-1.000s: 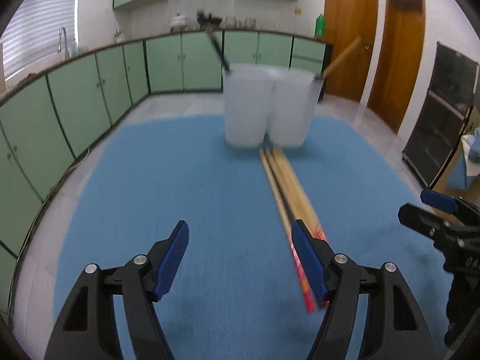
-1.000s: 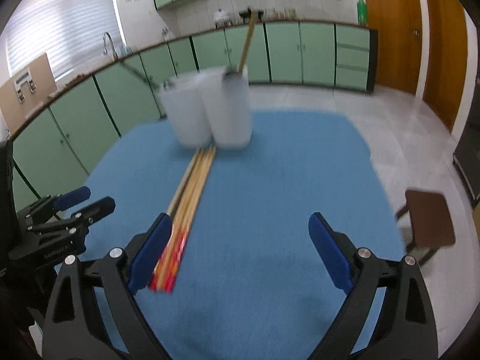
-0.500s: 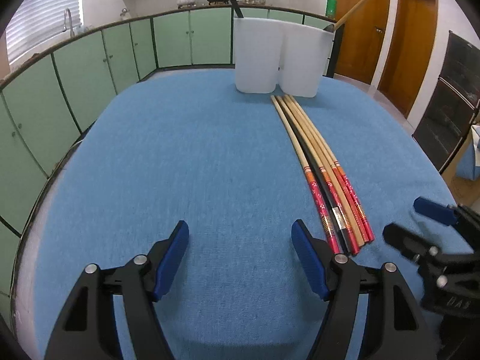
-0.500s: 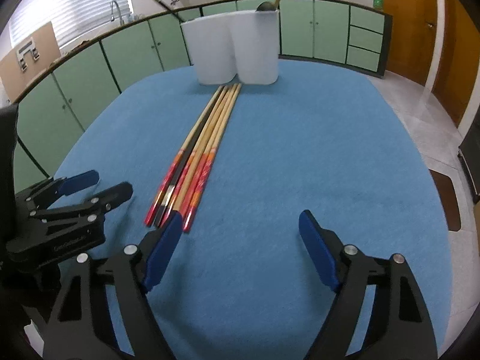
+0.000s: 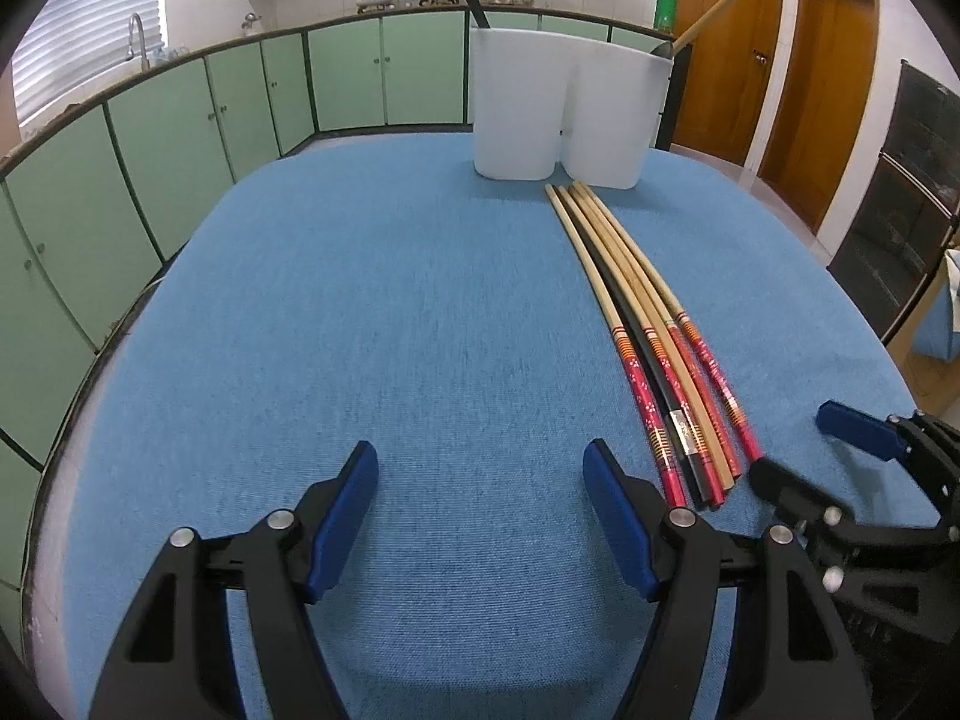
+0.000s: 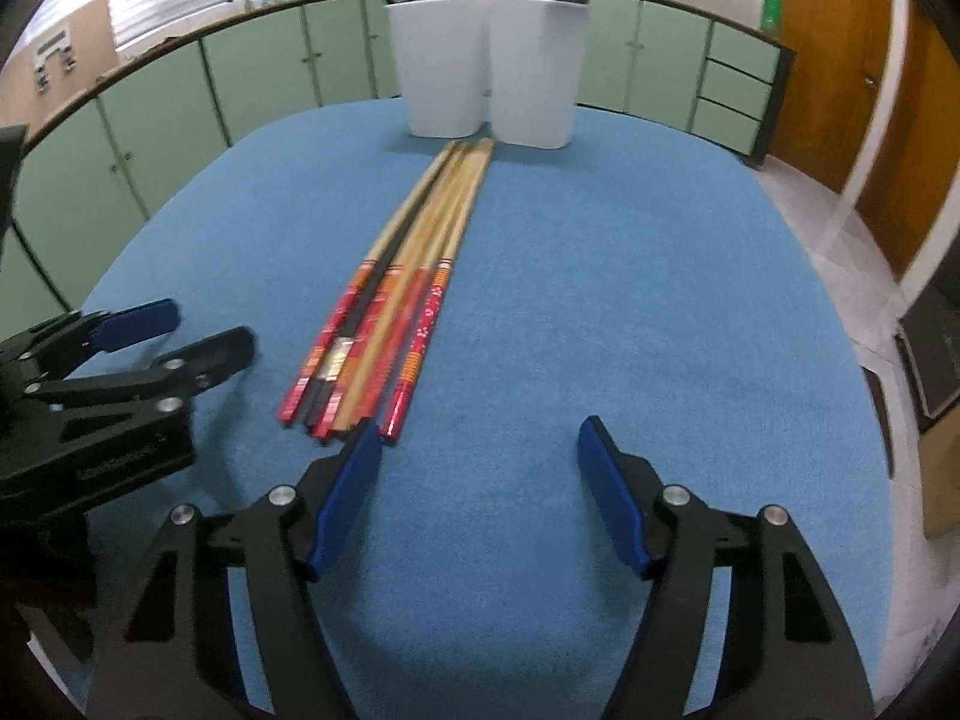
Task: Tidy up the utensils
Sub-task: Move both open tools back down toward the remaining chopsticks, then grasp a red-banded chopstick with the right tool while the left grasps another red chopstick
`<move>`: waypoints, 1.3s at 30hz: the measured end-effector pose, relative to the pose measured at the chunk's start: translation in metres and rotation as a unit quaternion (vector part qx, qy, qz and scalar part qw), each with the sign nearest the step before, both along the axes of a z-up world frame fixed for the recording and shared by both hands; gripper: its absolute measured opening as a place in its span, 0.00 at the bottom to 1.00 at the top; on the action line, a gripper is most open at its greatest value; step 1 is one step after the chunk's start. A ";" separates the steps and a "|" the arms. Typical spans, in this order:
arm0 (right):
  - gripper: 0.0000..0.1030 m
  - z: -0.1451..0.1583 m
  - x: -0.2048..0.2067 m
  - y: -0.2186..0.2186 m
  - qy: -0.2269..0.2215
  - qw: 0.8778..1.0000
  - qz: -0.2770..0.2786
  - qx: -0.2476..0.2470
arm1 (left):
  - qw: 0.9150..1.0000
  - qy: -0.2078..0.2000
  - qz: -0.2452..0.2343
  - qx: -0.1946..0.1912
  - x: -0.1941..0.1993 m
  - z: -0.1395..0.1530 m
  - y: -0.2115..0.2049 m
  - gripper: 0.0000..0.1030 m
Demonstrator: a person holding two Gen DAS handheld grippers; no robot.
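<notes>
Several long chopsticks (image 5: pixel 648 324) with red ends lie side by side on the blue table cloth (image 5: pixel 390 330), pointing at two white holders (image 5: pixel 558 108) at the far edge. A dark-handled utensil and a wooden-handled one stand in the holders. The chopsticks show in the right wrist view (image 6: pixel 390 312) too, with the holders (image 6: pixel 489 66) behind. My left gripper (image 5: pixel 480 510) is open and empty, left of the chopsticks' near ends. My right gripper (image 6: pixel 480 480) is open and empty, just right of those ends; it also shows in the left wrist view (image 5: pixel 798 450).
Green cabinets (image 5: pixel 180 138) with a counter run behind and to the left of the table. Wooden doors (image 5: pixel 774 54) stand at the right. The cloth's edge (image 5: pixel 120 348) drops off at the left. My left gripper shows at the left of the right wrist view (image 6: pixel 186 336).
Both grippers have pulled back and lowered toward the near side of the table, so the whole chopstick bundle lies in view. Both stay open and empty.
</notes>
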State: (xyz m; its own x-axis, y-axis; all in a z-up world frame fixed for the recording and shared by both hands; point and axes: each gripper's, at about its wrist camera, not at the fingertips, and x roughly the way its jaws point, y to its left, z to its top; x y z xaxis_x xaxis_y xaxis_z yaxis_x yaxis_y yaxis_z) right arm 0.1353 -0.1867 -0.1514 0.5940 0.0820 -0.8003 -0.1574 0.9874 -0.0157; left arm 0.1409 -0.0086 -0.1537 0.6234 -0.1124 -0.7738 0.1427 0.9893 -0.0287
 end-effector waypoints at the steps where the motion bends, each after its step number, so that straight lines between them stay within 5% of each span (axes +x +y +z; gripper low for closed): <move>1: 0.64 0.000 -0.001 -0.003 0.000 1.000 -0.005 0.001 | 1.000 0.000 0.000 0.000 0.000 0.000 0.000 0.68; 8: 0.58 0.002 -0.006 -0.010 0.001 0.999 0.004 0.054 | 1.000 -0.002 0.000 0.004 -0.002 0.002 0.000 0.68; 13: 0.37 -0.002 -0.002 -0.002 0.002 0.999 0.011 0.049 | 1.000 -0.005 -0.002 0.003 -0.004 0.003 0.000 0.68; 15: 0.08 -0.001 -0.002 -0.003 0.002 0.998 0.015 0.054 | 1.000 -0.005 -0.004 0.004 -0.005 0.003 -0.001 0.68; 16: 0.06 -0.002 0.001 -0.004 0.004 0.998 0.015 0.057 | 1.000 -0.006 -0.005 0.005 -0.006 0.003 -0.001 0.68; 28: 0.05 -0.002 0.000 -0.026 0.001 0.998 -0.008 0.064 | 0.999 -0.015 -0.042 -0.009 -0.017 0.007 -0.021 0.68; 39: 0.06 -0.003 0.001 -0.028 0.001 0.998 -0.007 0.062 | 0.998 0.009 -0.050 0.025 -0.012 -0.002 -0.036 0.69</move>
State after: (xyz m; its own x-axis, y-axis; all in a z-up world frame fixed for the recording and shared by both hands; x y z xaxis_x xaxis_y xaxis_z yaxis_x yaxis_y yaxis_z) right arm 0.1365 -0.2142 -0.1541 0.5937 0.1728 -0.7859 -0.1432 0.9838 0.1081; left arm 0.1288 -0.0444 -0.1556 0.5977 -0.1342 -0.7904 0.2400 0.9706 0.0166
